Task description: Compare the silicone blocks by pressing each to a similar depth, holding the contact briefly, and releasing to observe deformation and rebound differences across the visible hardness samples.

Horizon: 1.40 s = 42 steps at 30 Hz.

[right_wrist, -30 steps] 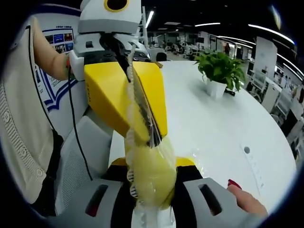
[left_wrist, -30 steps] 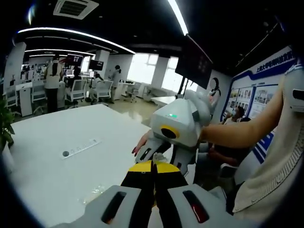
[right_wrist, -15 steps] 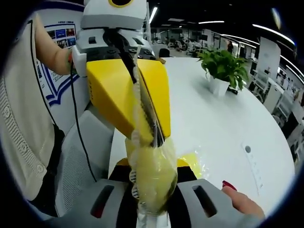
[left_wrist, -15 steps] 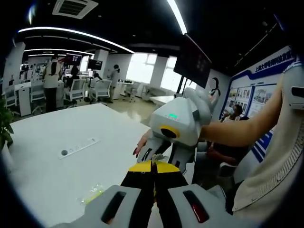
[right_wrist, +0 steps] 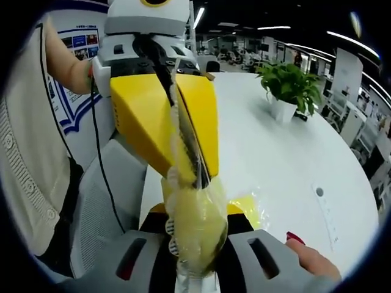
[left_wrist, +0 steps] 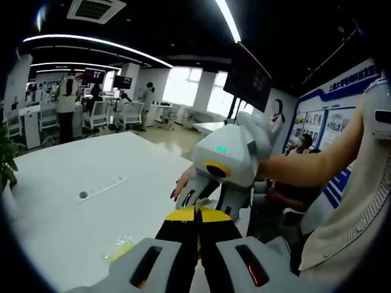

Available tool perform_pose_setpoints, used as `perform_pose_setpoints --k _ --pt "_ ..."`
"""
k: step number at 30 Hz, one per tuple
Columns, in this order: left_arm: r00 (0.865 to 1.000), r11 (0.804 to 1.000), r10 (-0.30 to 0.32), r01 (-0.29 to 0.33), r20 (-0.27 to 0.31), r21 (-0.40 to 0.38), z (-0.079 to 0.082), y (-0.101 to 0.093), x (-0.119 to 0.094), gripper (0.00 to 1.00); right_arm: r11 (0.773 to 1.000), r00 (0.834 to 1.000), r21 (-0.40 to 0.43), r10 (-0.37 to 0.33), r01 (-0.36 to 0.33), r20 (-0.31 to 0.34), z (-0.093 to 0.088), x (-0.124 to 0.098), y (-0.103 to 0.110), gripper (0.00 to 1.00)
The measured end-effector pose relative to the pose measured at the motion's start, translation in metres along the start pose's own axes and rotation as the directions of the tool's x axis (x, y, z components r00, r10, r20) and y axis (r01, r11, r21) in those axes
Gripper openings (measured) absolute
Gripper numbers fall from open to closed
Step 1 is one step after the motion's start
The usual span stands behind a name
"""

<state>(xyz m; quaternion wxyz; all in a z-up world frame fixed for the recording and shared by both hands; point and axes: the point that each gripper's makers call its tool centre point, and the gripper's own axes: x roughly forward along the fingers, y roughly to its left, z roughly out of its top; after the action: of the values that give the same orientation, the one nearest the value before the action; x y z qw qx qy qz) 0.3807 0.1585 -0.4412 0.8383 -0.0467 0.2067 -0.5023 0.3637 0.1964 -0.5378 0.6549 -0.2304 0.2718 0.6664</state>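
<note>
A pale yellow silicone block sits inside a clear plastic bag. In the right gripper view my right gripper is shut on the bagged block at the bottom. My left gripper reaches down from the upper left there, its big yellow jaws shut on the bag's upper edge. In the left gripper view my left gripper is shut, with the white right gripper just beyond its tips. Another yellow bagged piece lies on the white table; it is also seen under the held bag.
A potted plant stands on the table, seen also at the edge. A socket strip is set into the tabletop. A hand with a red nail holds the right gripper. People and office chairs are far behind.
A yellow bagged piece now lies on the table below the grippers; one second ago it did not show there. Both grippers have kept their hold and hardly moved.
</note>
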Motion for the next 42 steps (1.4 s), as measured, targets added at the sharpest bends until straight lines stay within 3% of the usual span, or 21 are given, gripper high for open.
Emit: perform_pose_setpoints --k 42 --pt "1.0 0.999 -0.019 0.019 0.005 -0.035 -0.003 -0.012 0.003 0.0 1.0 1.0 0.021 0.003 -0.003 -0.012 -0.006 -0.004 0.005 0.14"
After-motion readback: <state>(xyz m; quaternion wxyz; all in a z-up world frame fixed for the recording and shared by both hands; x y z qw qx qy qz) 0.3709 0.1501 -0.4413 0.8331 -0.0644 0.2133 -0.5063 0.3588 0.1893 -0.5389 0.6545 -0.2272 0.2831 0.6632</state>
